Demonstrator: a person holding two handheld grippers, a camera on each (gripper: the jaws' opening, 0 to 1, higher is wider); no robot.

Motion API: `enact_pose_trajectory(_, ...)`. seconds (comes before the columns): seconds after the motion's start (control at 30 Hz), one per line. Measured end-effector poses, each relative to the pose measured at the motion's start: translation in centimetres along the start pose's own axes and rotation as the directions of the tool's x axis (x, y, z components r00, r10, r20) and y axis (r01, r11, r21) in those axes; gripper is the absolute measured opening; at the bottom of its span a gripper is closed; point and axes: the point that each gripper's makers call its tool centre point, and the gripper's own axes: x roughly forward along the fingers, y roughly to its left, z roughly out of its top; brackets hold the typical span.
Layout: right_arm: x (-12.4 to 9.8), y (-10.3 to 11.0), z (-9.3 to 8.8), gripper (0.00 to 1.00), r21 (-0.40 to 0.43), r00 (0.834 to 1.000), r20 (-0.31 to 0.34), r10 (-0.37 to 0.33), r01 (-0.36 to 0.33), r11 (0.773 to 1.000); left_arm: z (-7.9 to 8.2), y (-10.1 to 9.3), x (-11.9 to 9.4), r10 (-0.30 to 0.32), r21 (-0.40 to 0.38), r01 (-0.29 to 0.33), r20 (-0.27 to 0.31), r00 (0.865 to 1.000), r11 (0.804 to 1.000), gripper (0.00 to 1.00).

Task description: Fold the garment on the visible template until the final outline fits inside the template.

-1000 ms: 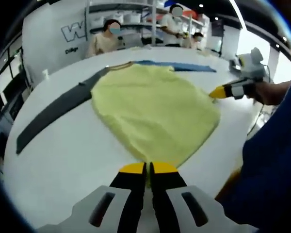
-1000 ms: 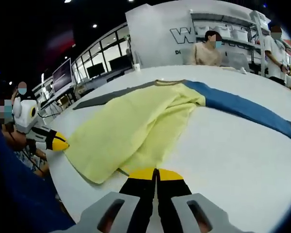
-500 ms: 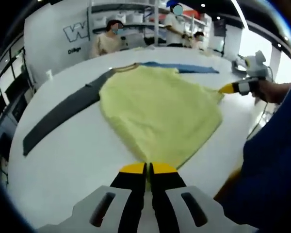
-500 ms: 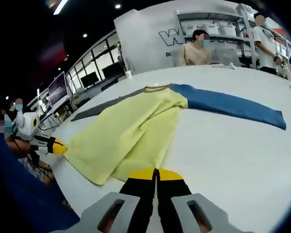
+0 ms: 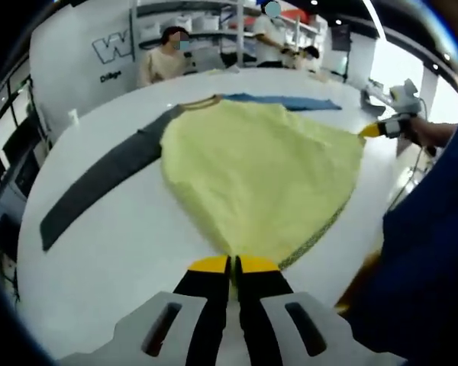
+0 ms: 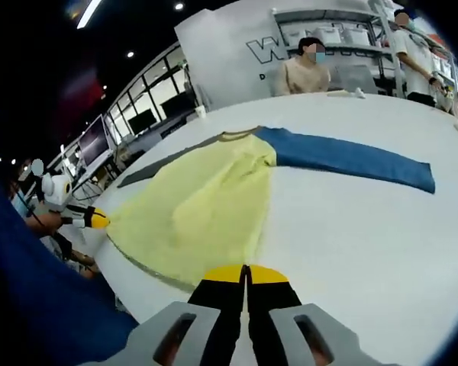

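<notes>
Since a second ago, I am pulling both tools wider apart, drawing the hem taut. My left tool (image 5: 234, 268) and right tool (image 6: 245, 273) are each pinching a hem corner of the yellow garment (image 5: 252, 171), which is stretching away across the desk (image 6: 351, 229), collar farthest, sleeves sideways.

Bright overhead lighting – fisheye-warped edges, slight blur throughout.
</notes>
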Motion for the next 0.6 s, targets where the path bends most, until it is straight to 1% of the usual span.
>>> enact_pose_trajectory(0.17, 0.04, -0.11, -0.05, 0.0, -0.014, 1.0, -0.003, -0.007, 0.007, 1.0, -0.11, 0.19, 0.07, 0.016, 0.025, -0.016, 0.003, 1.0, 1.0, 0.0)
enact_pose_trajectory(0.23, 0.15, -0.07, -0.08, 0.0, -0.033, 1.0, -0.007, -0.014, 0.013, 0.999, 0.01, -0.4, -0.01, 0.014, 0.042, -0.014, 0.009, 1.0, 0.999, 0.0)
enact_pose_trajectory(0.33, 0.19, 0.19, -0.05, 0.0, -0.05, 1.0, -0.009, -0.015, 0.015, 0.999, 0.19, -0.76, -0.08, 0.021, 0.056, -0.022, 0.013, 1.0, 0.998, 0.0)
enact_pose_trajectory(0.4, 0.22, 0.08, -0.12, 0.0, -0.084, 0.999, -0.02, -0.027, 0.026, 0.996, 0.3, -0.42, -0.13, 0.029, 0.061, -0.03, 0.021, 0.999, 0.998, 0.0)
enact_pose_trajectory(0.6, 0.24, -0.07, 0.01, 0.0, -0.117, 0.999, -0.023, -0.038, 0.036, 0.993, 0.57, -0.61, -0.4, 0.036, 0.067, -0.038, 0.019, 0.999, 0.997, 0.0)
